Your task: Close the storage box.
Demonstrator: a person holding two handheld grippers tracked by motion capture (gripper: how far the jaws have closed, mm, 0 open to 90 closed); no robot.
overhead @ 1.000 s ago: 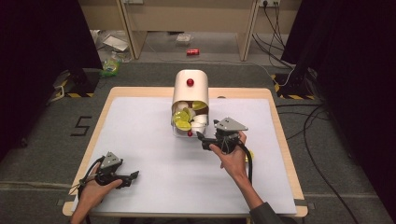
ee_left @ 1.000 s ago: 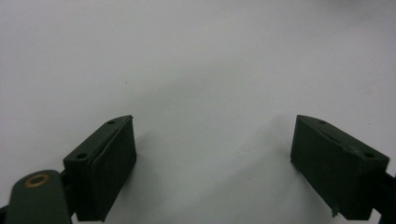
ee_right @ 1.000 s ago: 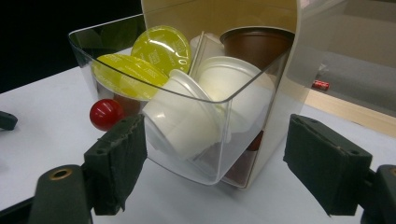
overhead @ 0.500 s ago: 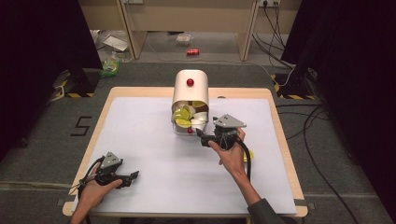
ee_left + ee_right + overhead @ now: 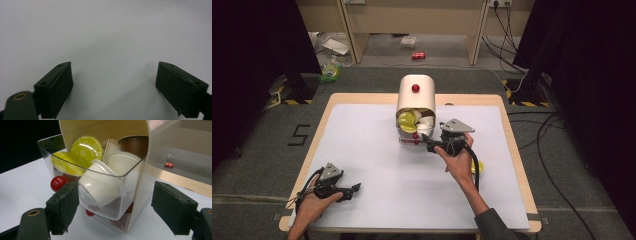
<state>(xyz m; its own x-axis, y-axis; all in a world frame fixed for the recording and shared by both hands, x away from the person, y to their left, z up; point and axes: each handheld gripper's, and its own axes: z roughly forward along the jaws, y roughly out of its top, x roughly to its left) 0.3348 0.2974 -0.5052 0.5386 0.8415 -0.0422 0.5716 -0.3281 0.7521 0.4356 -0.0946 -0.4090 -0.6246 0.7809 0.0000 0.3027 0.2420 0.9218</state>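
Note:
A cream dispenser box [image 5: 416, 97] with a red knob on top stands at the table's far middle. Its clear drawer [image 5: 117, 202] sticks out at the front, with a red knob [image 5: 58, 183] on its face. It holds yellow-lidded capsules [image 5: 86, 147], white capsules [image 5: 100, 186] and a brown one [image 5: 133, 143]. My right gripper [image 5: 430, 147] [image 5: 117, 212] is open at the drawer's front right corner. Its jaws have just been closing a little, with that corner between them and no pad visibly pressing. My left gripper [image 5: 354, 190] [image 5: 115, 85] rests open on the white table near the front left, holding nothing.
One yellow capsule [image 5: 478, 167] lies on the table beside my right forearm. The white mat [image 5: 362, 145] covers most of the wooden table top. On the floor beyond are a red can [image 5: 418, 55], cables and a painted number 5 [image 5: 299, 134].
The right gripper has crept slightly farther from the person, alongside the drawer front. The left gripper has kept still.

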